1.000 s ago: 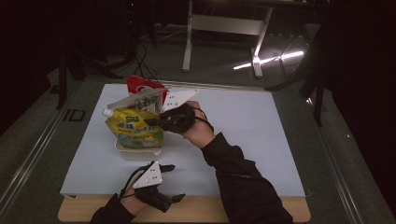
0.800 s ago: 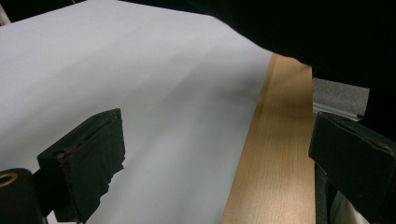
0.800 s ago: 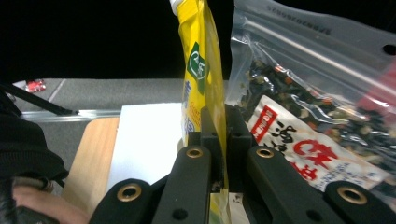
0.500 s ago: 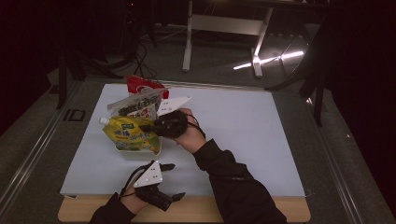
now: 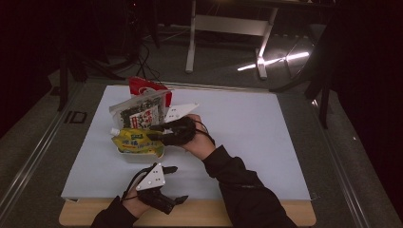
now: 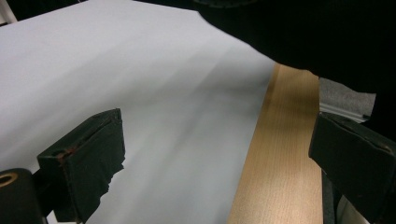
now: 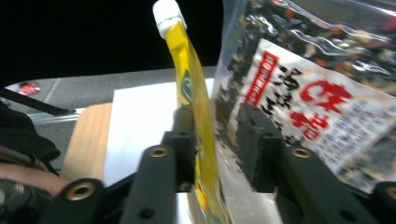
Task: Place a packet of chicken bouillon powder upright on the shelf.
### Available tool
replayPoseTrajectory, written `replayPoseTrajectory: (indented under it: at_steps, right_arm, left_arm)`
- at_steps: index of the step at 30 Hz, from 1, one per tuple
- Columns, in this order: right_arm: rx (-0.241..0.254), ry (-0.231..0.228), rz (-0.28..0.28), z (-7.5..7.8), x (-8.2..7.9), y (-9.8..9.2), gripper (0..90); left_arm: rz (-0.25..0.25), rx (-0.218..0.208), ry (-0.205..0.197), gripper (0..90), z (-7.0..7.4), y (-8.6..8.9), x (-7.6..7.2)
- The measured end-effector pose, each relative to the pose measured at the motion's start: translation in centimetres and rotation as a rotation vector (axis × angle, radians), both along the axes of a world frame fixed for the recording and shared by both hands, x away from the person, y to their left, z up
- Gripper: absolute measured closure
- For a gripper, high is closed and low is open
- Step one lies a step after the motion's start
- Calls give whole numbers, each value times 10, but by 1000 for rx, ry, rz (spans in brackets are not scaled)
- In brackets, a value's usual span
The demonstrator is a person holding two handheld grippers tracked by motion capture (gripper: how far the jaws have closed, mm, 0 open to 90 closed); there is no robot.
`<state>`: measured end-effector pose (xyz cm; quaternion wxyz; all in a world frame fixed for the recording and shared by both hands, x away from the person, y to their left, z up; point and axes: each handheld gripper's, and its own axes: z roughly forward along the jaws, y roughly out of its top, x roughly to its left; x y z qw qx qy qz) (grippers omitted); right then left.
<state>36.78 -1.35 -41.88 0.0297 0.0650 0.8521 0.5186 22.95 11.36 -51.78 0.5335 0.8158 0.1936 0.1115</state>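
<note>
Pouch [image 5: 135, 142] in yellow film, with a white screw cap [image 7: 166, 14] at one corner, lay on top of a shallow clear tray [image 5: 142, 156] near the left part of the desk [image 5: 266, 142], which wore a white sheet over pale wood. It looked soft and sloshy, probably light, its glossy skin apt to slip and buckle; the stiffer sealed edge or the neck under the cap would give the surest hold. The right tool [image 5: 154, 134] had just been opening its jaws: in the right gripper view the pouch's thin edge stood between them, one pad at the film, the other apart from it. Behind leaned a crinkly clear bag [image 5: 138, 114] of dark flakes and a red packet [image 5: 145, 86]. The left tool [image 5: 178, 183] rested at the near edge, jaws wide, holding nothing.
</note>
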Motion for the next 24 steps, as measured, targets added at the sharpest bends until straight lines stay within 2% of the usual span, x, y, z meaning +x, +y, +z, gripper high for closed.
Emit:
replayPoseTrajectory:
  at_steps: [4,7,11,14,18,19,24]
  right_arm:
    - [3,8,-21,0,0,-15,515]
    - [1,18,-39,-2,0,-24,474]
    - [-15,46,-73,-11,-1,-44,384]
    - [-28,68,-76,-18,-4,-57,305]
    - [-37,67,-83,-27,-7,-69,236]
    - [-32,72,-90,-34,-10,-78,188]
    - [-7,76,-121,-47,-13,-93,152]
  left_arm:
    - [-2,3,-3,46,0,-1,0]
    - [-2,-2,1,45,-1,-1,0]
    - [-4,4,1,45,-1,-2,1]
    - [-4,2,1,46,-1,-2,0]
    - [-6,5,1,45,-1,-2,1]
    - [-6,5,3,46,-1,-2,1]
    - [-8,3,5,45,-2,-3,1]
